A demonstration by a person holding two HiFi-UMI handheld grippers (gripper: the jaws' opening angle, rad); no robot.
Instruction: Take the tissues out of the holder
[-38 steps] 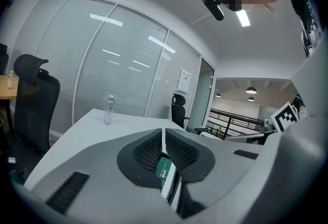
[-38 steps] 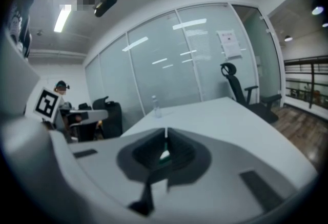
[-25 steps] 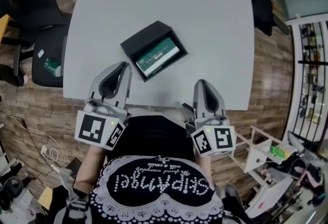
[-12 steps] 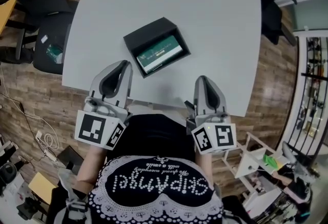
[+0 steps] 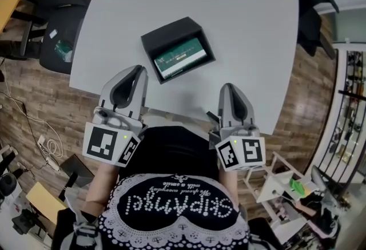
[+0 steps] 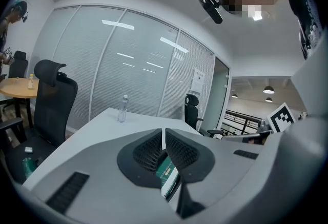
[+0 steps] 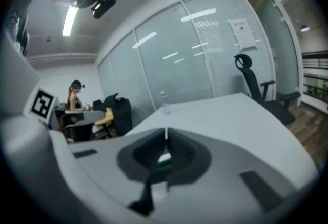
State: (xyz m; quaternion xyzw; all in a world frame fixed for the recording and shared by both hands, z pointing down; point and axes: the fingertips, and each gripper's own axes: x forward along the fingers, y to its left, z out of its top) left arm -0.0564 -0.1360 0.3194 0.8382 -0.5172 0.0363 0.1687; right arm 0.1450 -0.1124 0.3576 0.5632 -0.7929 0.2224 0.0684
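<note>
Holder [image 5: 170, 34] unmoved, tissues [image 5: 180, 55] lengthwise lower-left to upper-right.

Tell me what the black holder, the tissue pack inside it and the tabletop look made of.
Holder: probably rigid plastic or board, matte black; straight edges, no glare.
Tissue pack: likely thin plastic film wrap, green and white print; too small to confirm.
Tabletop: smooth pale grey laminate by its look, even and matte.

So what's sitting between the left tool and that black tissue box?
Nothing. In the head view, only bare white table separates the left tool from the black tissue holder.
</note>
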